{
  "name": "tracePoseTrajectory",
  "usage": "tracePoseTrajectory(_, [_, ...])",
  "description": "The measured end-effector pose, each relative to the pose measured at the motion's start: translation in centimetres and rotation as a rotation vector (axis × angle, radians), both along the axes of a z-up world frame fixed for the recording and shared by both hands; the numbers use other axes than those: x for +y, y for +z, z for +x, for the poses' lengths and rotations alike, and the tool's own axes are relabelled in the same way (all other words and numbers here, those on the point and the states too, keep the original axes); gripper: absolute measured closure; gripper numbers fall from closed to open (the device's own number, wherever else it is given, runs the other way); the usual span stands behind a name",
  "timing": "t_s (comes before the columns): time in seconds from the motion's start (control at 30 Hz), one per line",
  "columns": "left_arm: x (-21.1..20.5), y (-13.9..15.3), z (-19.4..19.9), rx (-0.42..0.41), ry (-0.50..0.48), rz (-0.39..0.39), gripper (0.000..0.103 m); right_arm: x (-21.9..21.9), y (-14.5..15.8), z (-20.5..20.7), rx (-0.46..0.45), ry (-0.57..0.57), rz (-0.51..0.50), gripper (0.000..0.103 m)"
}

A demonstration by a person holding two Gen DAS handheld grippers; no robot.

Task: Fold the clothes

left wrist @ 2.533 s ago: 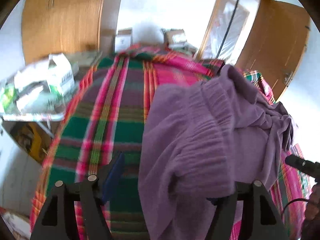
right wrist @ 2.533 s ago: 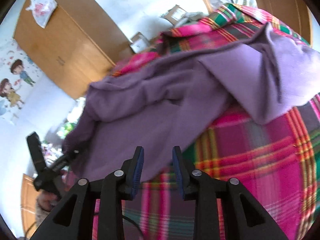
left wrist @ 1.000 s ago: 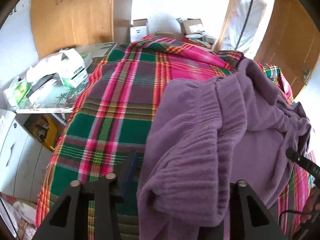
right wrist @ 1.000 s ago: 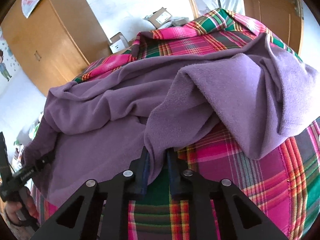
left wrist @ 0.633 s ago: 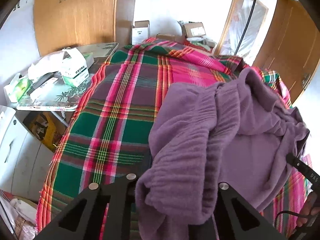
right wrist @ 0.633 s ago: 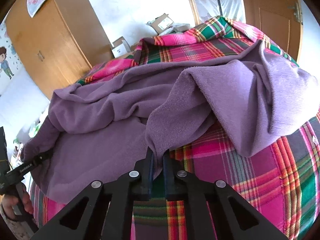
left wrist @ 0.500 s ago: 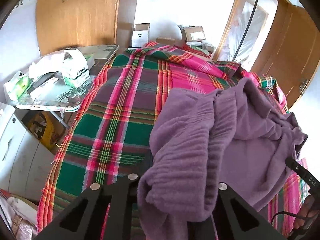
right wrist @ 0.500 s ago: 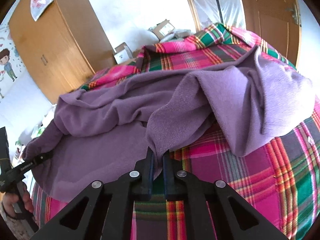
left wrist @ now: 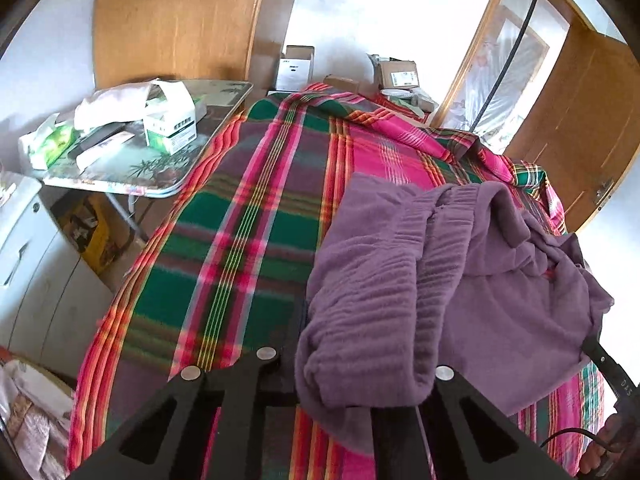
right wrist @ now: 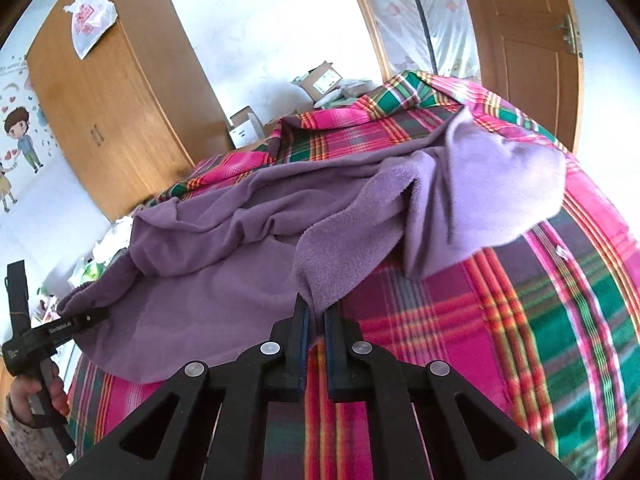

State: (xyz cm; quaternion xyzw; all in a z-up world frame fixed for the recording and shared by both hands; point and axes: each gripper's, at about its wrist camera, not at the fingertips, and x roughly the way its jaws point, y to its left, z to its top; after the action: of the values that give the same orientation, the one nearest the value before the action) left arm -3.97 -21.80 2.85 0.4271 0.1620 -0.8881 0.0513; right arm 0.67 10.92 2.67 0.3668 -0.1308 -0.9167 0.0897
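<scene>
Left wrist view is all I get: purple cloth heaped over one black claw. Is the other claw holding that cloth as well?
Observer: Yes. The right claw is shut on an edge of the purple fleece garment, with the cloth pinched between its pads.
Visitor: Where does the rest of the cloth go?
Observer: A paler flap lies spread on the plaid blanket, on the side toward the wooden door.
Visitor: Can you see my claw from there?
Observer: Yes. The left claw grips the garment's gathered edge at the far left, and a hand holds its handle.
</scene>
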Motion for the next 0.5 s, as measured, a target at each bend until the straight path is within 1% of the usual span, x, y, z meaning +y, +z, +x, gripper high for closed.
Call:
tracePoseTrajectory(0.23, [0.9,0.3,2.4,0.011,-0.013,-0.012,0.093,0.4,0.0,3.1,0.015,0.004,-0.008,0.097])
tracePoseTrajectory(0.4, [1.2,0.7,4.5,0.030,-0.014,-0.009,0.094,1.2,0.0,5.5,0.029,0.001,-0.007,0.097])
tracePoseTrajectory(0.5, [1.4,0.6,6.1,0.036,-0.015,0.006,0.094,2.0,-0.2,6.7,0.023,-0.011,-0.014,0.097])
